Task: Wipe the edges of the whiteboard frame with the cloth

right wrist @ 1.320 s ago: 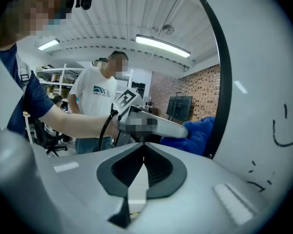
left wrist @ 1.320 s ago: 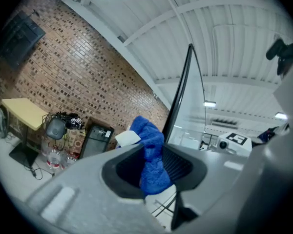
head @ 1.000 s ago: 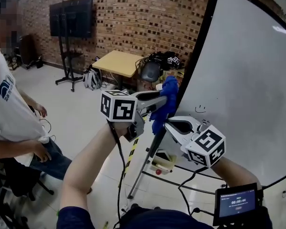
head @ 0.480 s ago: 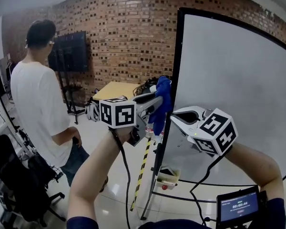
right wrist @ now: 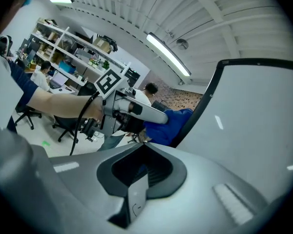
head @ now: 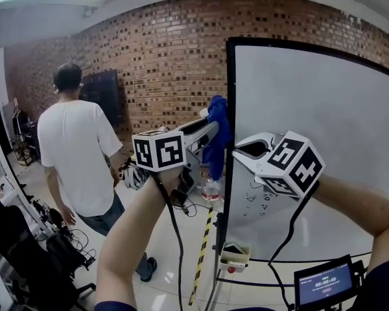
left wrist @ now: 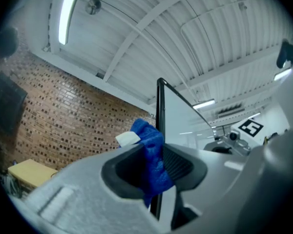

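Note:
The whiteboard (head: 324,141) stands at the right, and its black frame (head: 228,128) runs upright through the middle of the head view. My left gripper (head: 215,129) is shut on a blue cloth (head: 218,138), which lies against the left frame edge high on the board. In the left gripper view the cloth (left wrist: 147,133) bunches between the jaws of that gripper (left wrist: 149,149), with the frame (left wrist: 160,106) right behind it. My right gripper (head: 235,151) is shut and empty, just right of the cloth in front of the board's face. The right gripper view shows its shut jaws (right wrist: 143,147) and beyond them the cloth (right wrist: 175,125).
A person in a white T-shirt (head: 78,154) stands at the left, back turned. A dark screen (head: 106,96) stands by the brick wall. On the floor near the board's stand are a striped yellow-black strip (head: 203,251) and a water bottle (head: 210,190). Chairs (head: 26,251) crowd the lower left.
Both grippers have risen along the board's left frame edge, the left one still holding the cloth. The head view has tilted up. The person at the left has moved and turned away.

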`<state>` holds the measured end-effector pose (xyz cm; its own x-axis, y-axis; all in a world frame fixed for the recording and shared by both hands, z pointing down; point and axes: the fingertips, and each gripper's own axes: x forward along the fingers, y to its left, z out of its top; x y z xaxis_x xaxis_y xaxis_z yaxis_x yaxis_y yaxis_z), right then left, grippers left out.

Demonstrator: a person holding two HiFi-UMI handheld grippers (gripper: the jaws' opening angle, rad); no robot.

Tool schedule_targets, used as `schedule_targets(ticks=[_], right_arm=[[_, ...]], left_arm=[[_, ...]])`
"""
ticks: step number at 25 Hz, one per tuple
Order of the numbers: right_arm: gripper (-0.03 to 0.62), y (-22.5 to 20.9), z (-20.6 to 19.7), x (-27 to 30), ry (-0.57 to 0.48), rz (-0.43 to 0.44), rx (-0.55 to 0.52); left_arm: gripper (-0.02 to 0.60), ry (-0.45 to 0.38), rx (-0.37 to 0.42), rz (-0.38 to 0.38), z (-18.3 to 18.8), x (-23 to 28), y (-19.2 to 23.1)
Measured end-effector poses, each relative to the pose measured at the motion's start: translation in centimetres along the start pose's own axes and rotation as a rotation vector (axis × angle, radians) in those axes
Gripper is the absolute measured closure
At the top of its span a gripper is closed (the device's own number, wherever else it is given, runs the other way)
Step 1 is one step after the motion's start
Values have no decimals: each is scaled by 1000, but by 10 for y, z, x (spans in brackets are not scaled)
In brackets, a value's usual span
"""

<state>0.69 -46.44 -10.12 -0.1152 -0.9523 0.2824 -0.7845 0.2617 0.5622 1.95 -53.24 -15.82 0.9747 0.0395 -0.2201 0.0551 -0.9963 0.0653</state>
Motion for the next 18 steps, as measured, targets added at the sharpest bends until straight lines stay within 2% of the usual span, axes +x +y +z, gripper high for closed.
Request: schedule_targets(ticks=[3,9,14,18], right_arm=[[585,-7,13,-10,21,-29,-41],[585,-36,45,-15,14,-95,-36],[585,-51,78,-22,-14,-165,-102],[585,-69,101,-36,-45,-230,-137]], left_arm=[[465,-12,34,-6,21,-3,-8],[465,-20,86,-5,46,0,-10],[465,-52,159,17,76,2,-17],[465,-48,208,28,95,6,-22]])
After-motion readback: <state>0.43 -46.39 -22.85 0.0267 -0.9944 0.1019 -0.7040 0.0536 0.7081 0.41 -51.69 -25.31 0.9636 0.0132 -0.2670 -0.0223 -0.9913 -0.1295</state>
